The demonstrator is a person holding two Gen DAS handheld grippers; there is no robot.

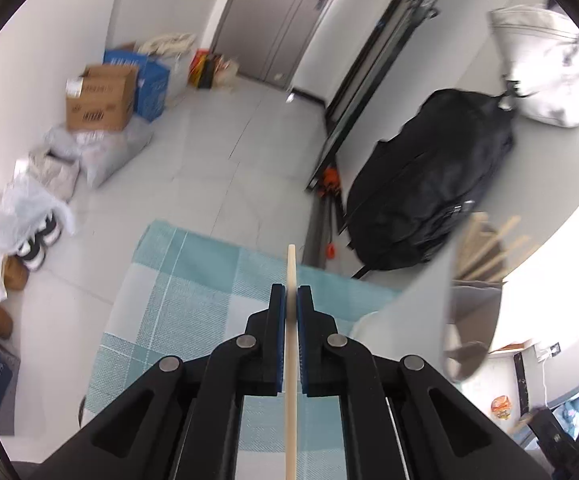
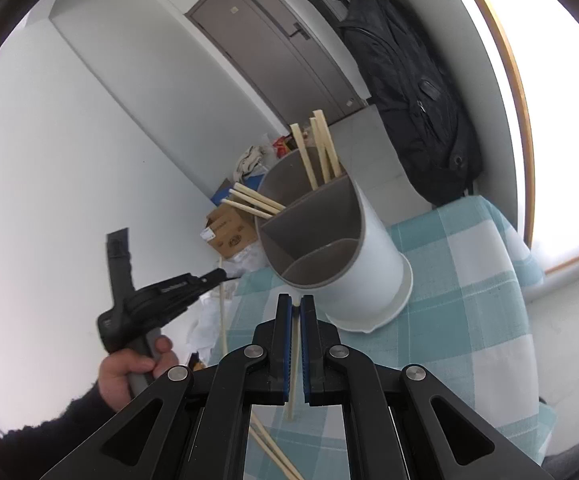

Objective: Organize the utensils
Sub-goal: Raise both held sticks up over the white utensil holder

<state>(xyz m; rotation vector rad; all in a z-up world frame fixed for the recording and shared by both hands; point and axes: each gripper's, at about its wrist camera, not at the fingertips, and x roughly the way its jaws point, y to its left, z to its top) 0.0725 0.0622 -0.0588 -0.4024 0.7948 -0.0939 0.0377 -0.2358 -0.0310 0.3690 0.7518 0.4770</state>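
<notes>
My left gripper (image 1: 291, 294) is clamped on one chopstick (image 1: 292, 272), held above the checked tabletop (image 1: 193, 280) left of the divided white holder (image 2: 353, 256). Pinched mid-length, the chopstick could pivot and strike the holder's rim. My right gripper (image 2: 296, 306) clamps another chopstick (image 2: 294, 360) near the holder; both heading for it together risks a collision or tipping it. Loose chopsticks (image 2: 267, 444) lie near.

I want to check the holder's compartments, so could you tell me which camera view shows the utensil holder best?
The right wrist view: the utensil holder is whole and sharp, its dividers and chopsticks visible. The left wrist view catches only its blurred wall at the right edge.
</notes>
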